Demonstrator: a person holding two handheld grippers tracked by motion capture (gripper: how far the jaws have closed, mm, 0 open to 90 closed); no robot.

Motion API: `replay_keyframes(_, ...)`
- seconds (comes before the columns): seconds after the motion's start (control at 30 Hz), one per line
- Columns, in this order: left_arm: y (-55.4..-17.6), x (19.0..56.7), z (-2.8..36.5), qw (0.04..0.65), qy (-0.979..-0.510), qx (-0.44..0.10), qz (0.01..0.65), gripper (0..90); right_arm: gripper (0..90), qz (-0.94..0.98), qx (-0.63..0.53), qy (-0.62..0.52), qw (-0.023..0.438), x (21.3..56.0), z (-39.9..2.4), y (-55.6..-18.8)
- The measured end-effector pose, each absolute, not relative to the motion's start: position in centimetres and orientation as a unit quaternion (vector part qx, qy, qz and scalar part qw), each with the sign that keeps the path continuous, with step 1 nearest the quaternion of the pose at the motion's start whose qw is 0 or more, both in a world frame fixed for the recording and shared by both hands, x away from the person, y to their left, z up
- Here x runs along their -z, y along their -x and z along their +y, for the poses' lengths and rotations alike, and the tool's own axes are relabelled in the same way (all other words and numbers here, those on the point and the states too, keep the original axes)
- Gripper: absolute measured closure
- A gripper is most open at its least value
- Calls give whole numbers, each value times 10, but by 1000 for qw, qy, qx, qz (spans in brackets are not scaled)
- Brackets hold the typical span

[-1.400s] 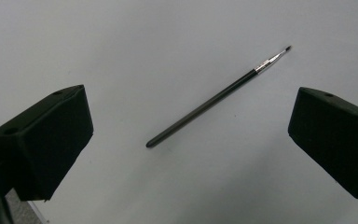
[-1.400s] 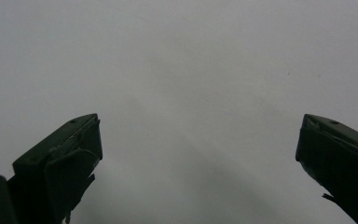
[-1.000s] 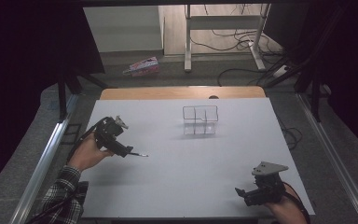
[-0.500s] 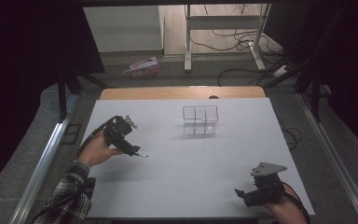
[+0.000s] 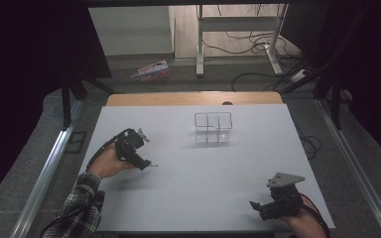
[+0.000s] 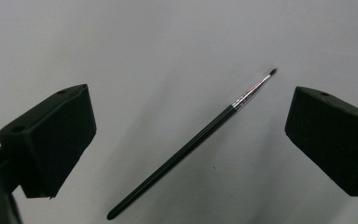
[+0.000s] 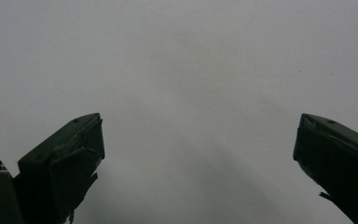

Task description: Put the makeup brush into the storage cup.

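Brush (image 6: 193,144) between wide-open jaws of left gripper (image 6: 186,135), untouched, on table (image 5: 203,168).
Tip toward 1 o'clock, handle toward 7; right gripper (image 7: 198,158) wide open, empty, at 5 o'clock.

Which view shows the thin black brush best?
The left gripper view: the brush lies whole on the white table between the open jaws, untouched, bristle tip clear. In the high view it is a faint sliver by the left gripper. The right gripper view looks onto bare table.
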State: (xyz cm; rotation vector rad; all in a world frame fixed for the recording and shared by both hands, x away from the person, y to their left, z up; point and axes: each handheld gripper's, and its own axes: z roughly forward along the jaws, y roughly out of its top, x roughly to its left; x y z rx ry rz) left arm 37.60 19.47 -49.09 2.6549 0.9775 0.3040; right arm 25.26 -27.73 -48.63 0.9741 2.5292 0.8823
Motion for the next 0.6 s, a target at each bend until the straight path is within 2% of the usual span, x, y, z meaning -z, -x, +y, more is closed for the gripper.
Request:
replay_keyframes(0.37, -379, 510, 196, 145, -923, -93, 343, 36, 29, 878, -305, -339, 147, 486, -277, -252)
replay_keyframes(0.6, -378, 518, 196, 136, -928, -89, 336, 84, 31, 879, -304, -336, 146, 487, -277, -252)
